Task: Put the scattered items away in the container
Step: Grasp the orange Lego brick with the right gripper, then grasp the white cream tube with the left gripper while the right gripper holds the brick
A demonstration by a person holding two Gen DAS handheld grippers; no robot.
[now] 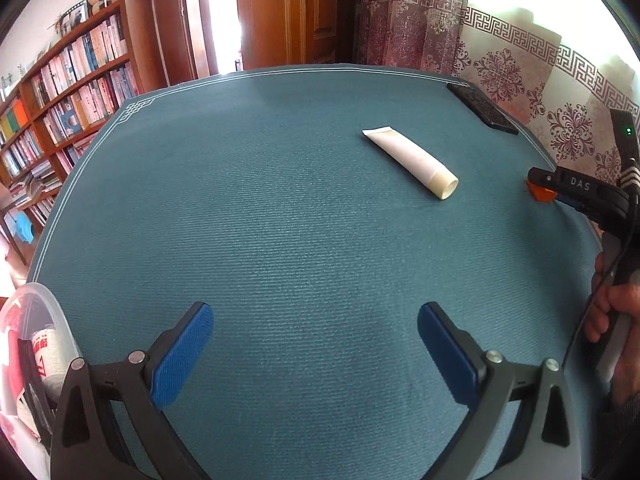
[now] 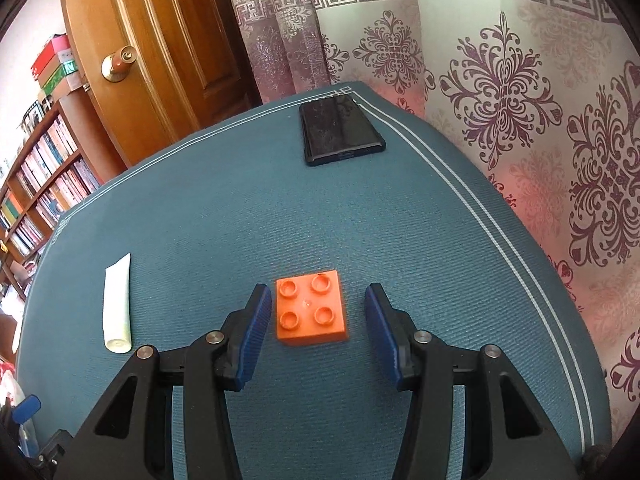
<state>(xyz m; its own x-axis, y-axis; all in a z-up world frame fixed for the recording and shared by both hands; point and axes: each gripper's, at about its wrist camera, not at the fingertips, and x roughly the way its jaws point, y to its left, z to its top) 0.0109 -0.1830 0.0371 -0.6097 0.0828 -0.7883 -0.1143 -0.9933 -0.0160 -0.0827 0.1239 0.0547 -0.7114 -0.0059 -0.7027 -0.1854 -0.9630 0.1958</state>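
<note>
An orange four-stud brick [image 2: 310, 312] lies on the teal table mat [image 2: 280, 216], between the blue pads of my open right gripper [image 2: 316, 312]; neither pad touches it. The left wrist view catches the same brick [image 1: 542, 193] at the far right, under the right gripper [image 1: 560, 190]. A white tube [image 1: 412, 162] lies right of the mat's centre, cap end nearest me, and the right wrist view has this tube [image 2: 118, 304] at its left. My left gripper [image 1: 316, 340] hangs open over bare mat. A clear plastic container [image 1: 36, 344] with items inside sits at the lower left.
A black phone [image 2: 338, 128] lies near the mat's far right corner, seen edge-on as the phone [image 1: 482, 109] from the left. A patterned curtain [image 2: 520, 100] hangs along the right edge. Bookshelves [image 1: 68, 92] and a wooden door [image 1: 288, 12] stand beyond the table. A hand [image 1: 616, 312] holds the right gripper.
</note>
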